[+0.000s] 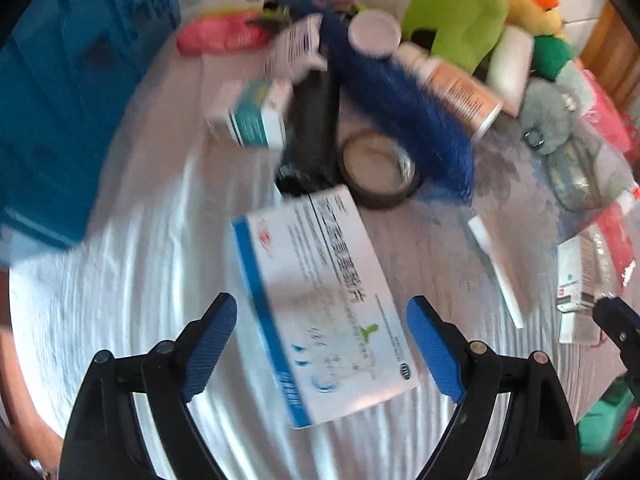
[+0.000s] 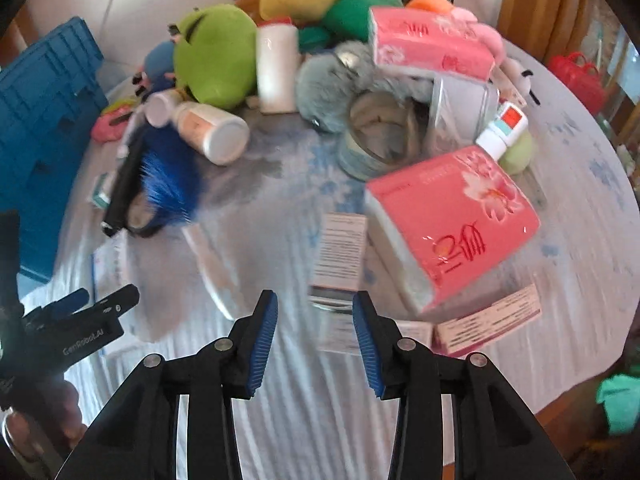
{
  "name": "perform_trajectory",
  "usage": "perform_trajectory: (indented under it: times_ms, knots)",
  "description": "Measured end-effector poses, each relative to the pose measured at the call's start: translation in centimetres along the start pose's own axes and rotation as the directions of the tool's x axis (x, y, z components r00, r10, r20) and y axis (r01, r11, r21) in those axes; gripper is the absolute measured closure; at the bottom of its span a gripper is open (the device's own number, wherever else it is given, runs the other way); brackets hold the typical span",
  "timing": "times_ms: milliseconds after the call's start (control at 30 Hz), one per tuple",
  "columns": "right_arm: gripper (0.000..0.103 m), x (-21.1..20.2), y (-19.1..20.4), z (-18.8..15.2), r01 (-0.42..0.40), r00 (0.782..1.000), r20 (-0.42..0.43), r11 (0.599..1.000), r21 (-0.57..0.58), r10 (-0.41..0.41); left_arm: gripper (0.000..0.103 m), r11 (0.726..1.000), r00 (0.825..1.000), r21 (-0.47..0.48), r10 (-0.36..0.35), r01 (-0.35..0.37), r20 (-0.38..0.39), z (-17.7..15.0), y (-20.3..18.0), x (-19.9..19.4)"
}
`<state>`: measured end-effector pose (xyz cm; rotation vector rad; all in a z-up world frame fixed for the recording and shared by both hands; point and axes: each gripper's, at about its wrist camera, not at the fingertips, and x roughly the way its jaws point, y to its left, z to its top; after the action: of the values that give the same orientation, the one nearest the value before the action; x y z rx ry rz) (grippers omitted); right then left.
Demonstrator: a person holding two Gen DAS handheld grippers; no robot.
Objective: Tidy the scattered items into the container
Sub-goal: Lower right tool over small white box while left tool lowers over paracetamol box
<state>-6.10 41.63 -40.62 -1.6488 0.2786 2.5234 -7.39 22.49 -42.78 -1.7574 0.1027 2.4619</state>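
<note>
Left claw (image 1: pixel 322 344): spread wide, holding nothing, straddling one blue-and-white medicine box (image 1: pixel 320 304) flat on the counter (image 1: pixel 140 300), presumably the next pick. Right claw (image 2: pixel 315 336): partly parted, empty, just short of a small upright carton (image 2: pixel 340 260). Beyond it: two pink tissue packs (image 2: pixel 452 220). Blue crate (image 2: pixel 40 120): one, far left.

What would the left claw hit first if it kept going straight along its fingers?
Most likely the flat white-and-blue medicine box lying on the white cloth, which sits between the open left claw fingers. The blurred frame leaves depth uncertain.
</note>
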Motion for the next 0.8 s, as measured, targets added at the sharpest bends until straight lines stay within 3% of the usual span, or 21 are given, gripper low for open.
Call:
perform_trajectory:
  times_ms: [133, 200, 467, 633, 733, 800]
  knots:
    - [0.058, 1.8, -1.6, 0.6, -0.016, 0.999, -0.036, 1.0, -0.024, 0.015, 0.01, 0.997, 1.0, -0.074, 0.019, -0.019, 0.009, -0.7, 0.1, 0.7]
    - [0.058, 2.9, -2.1, 0.8, -0.055, 0.997, -0.057, 0.998, -0.015, 0.054, 0.0, 0.994, 0.999, -0.108, 0.034, -0.032, 0.02, -0.9, 0.2, 0.8]
    - [0.057, 4.5, -2.1, 1.3, -0.074, 0.997, -0.039, 0.996, -0.055, 0.072, 0.0, 0.99, 0.993, -0.135, 0.058, -0.043, 0.106, -2.7, -0.1, -0.1]
    - [0.054, 4.5, -2.7, 1.2, -0.116, 0.993, -0.027, 0.993, -0.011, 0.116, 0.0, 0.988, 0.985, -0.146, 0.071, -0.048, 0.158, -4.1, -0.3, -0.6]
    - [0.046, 4.4, -2.6, 1.2, -0.146, 0.989, -0.029, 0.989, -0.025, 0.146, 0.0, 0.985, 0.989, -0.166, 0.073, -0.051, 0.132, -4.2, -0.3, -0.9]
    - [0.046, 4.4, -2.2, 1.3, -0.124, 0.992, -0.041, 0.99, -0.065, 0.121, 0.0, 0.984, 0.991, -0.168, 0.071, -0.052, 0.114, -4.2, -0.3, -1.0]
